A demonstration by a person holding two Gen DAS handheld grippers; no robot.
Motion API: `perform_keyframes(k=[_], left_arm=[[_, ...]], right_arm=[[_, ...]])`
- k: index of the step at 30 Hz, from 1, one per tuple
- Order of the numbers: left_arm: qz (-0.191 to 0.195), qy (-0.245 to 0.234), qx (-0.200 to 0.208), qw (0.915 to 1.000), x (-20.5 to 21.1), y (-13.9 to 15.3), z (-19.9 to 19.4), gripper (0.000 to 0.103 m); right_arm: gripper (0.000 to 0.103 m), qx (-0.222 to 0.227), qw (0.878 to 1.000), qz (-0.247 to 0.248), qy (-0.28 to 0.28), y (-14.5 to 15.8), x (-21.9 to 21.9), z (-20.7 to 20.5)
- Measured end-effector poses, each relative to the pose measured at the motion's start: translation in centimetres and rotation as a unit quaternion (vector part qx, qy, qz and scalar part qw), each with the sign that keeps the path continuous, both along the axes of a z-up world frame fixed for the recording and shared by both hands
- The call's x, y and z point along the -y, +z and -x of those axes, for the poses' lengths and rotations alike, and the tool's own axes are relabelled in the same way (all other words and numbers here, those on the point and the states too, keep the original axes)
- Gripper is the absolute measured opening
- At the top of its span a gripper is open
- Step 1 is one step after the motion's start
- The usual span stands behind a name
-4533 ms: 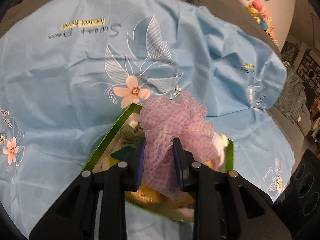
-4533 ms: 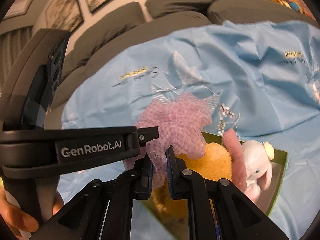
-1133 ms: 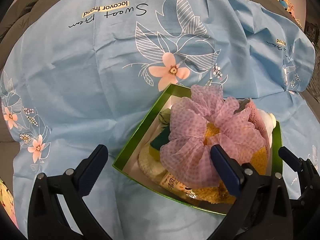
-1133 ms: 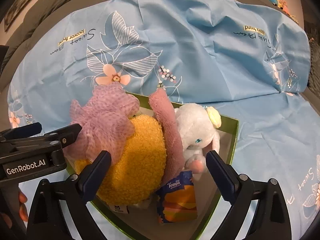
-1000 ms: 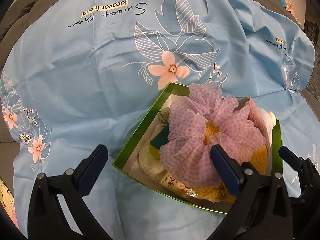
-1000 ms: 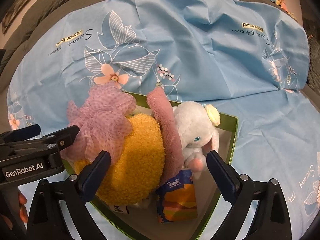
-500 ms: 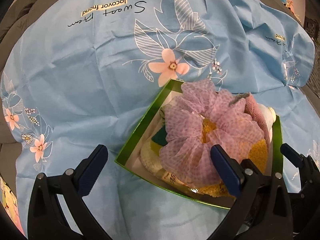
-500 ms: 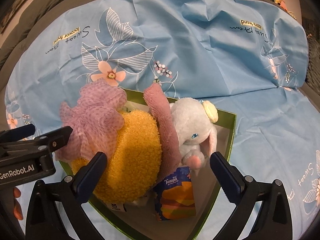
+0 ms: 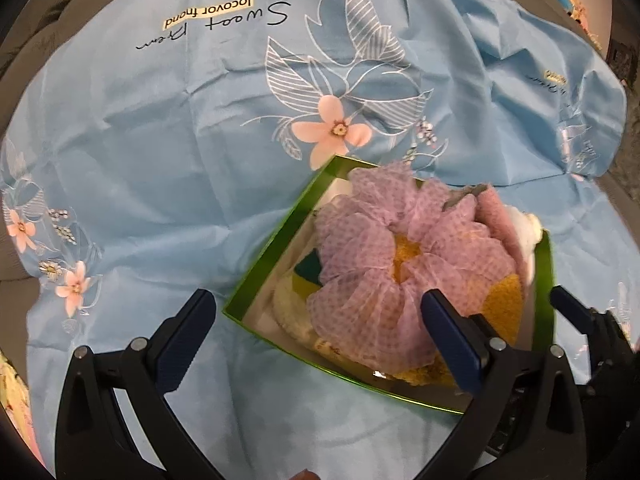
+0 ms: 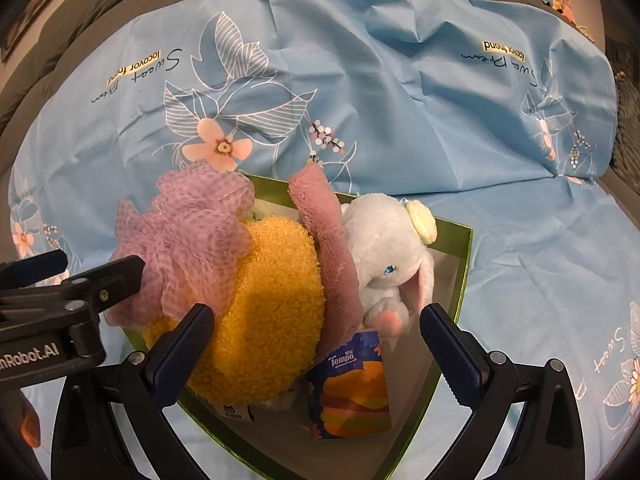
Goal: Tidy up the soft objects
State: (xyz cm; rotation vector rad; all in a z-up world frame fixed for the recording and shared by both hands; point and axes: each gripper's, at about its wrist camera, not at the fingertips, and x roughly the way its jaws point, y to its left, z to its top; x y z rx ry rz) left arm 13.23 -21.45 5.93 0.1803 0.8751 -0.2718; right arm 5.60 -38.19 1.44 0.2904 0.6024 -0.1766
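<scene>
- The green box [image 10: 464, 264] sits on the blue floral sheet [image 9: 168, 152] turned cornerwise to both cameras, one corner pointing away toward the printed pink flower [image 9: 330, 132].
- The purple mesh pouf [image 9: 384, 276] lies on top of the pile at the box's left side, spread in ruffled lobes like a rosette, its open centre facing up with yellow showing through.
- Under it the yellow plush [image 10: 268, 308] is a round, nubbly mound filling the box's middle.
- A pink terry towel [image 10: 328, 248] runs as a long strip from the far corner toward the near edge, wedged between the yellow plush and the white plush elephant [image 10: 388, 256].
- The elephant sits upright, its face toward the right wrist camera, a pale yellow flower on its head.
- A Tempo tissue pack [image 10: 352, 388] stands on end, slightly tilted, just in front of the towel's near end.
- The left gripper [image 9: 316, 340] is spread wide above the box's near left edge, holding nothing.
- The right gripper [image 10: 316, 348] is equally wide apart and empty, straddling the yellow plush and tissue pack.
</scene>
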Motion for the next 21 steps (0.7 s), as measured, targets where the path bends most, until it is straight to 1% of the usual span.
perform_keyframes(k=[3,7,11,21], left_arm=[[0.015,-0.007,-0.013,0.9998,-0.06,0.13,0.05,0.102],[-0.002,-0.012,-0.006,0.9999,0.52,0.30,0.42,0.102],[-0.009,-0.016,0.001,0.9998,0.74,0.38,0.70,0.102],[-0.009,-0.006,0.003,0.9999,0.54,0.15,0.53,0.102]], right_arm=[[0.103,-0.001,1.000,0.001,0.000,-0.04,-0.03,0.02],[0.103,-0.001,1.000,0.001,0.001,-0.06,-0.11,0.06],[0.103,-0.002,1.000,0.006,0.003,-0.10,-0.32,0.03],[0.103,-0.002,1.000,0.007,0.005,-0.06,-0.27,-0.07]])
